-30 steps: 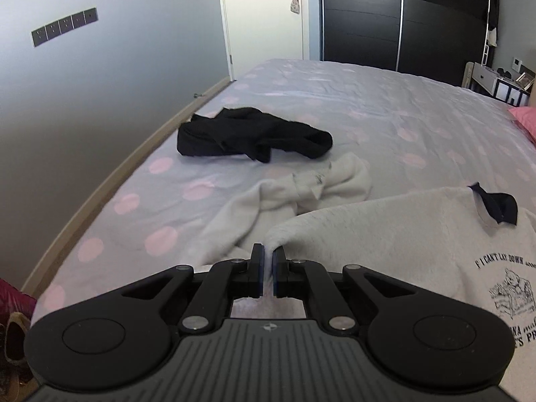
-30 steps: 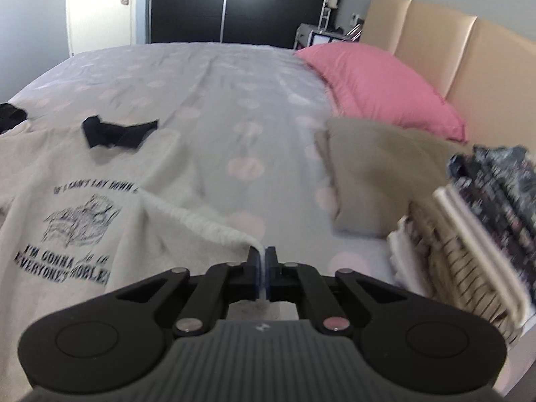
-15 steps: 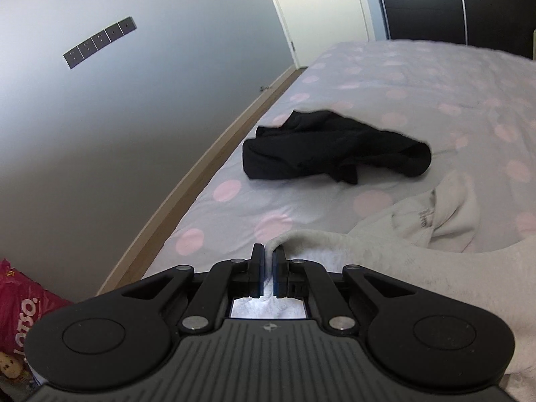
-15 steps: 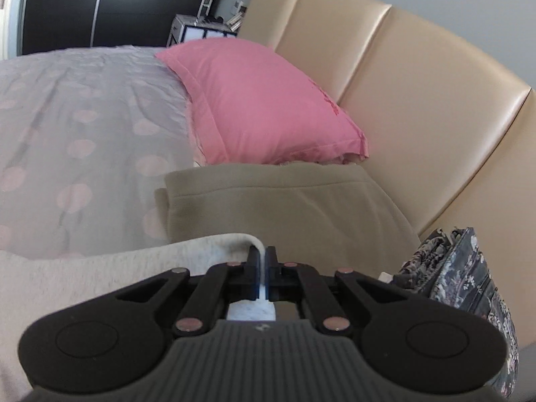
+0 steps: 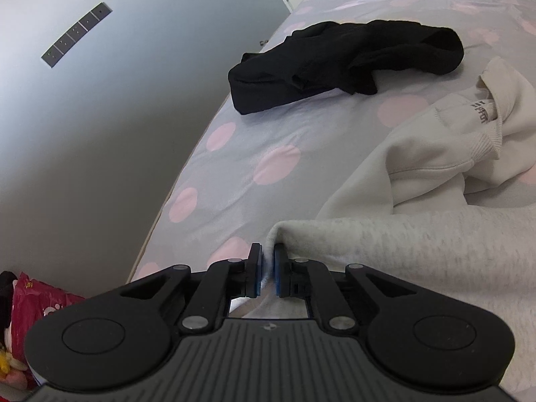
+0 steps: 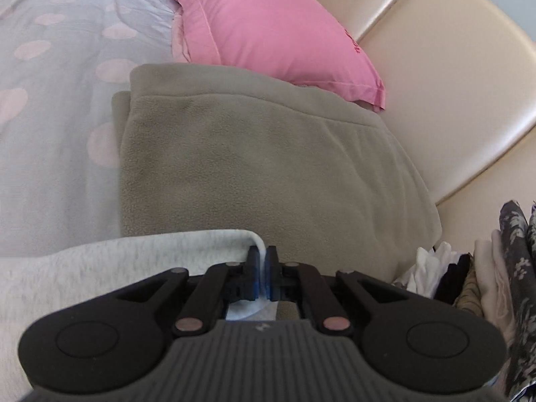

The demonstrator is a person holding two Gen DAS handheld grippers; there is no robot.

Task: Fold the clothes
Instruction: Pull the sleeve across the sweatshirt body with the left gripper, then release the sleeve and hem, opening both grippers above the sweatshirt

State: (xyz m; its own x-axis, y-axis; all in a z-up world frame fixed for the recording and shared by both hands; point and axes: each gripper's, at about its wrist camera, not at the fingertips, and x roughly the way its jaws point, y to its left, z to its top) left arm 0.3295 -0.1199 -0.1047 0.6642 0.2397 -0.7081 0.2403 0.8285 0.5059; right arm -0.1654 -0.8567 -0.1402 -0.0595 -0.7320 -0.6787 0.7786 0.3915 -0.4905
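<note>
Bedroom surface: grey bedspread with pink dots; grey wall to the left, padded beige headboard to the right.
Task item: heathered grey sweatshirt, stretched near the bed's front edge, one end pinched in each tong.
Left gripper: clenched on a folded edge of the sweatshirt; cloth is seen between the blue pads.
Right gripper: clenched on the opposite edge, just before a folded olive fleece.
Step in hand: judged as a carry-over of one held edge, mid-fold; which fold of the sequence cannot be told.
Next move: both corners are to be kept level and taut, then laid down square so that edges meet.
Orientation: long axis of the held span is judged to run from left gripper to right gripper, across both views; collar direction is not shown.
Other garments: black garment and cream garment lie crumpled beyond; a stack of folded clothes is at far right, beside a pink pillow.
</note>
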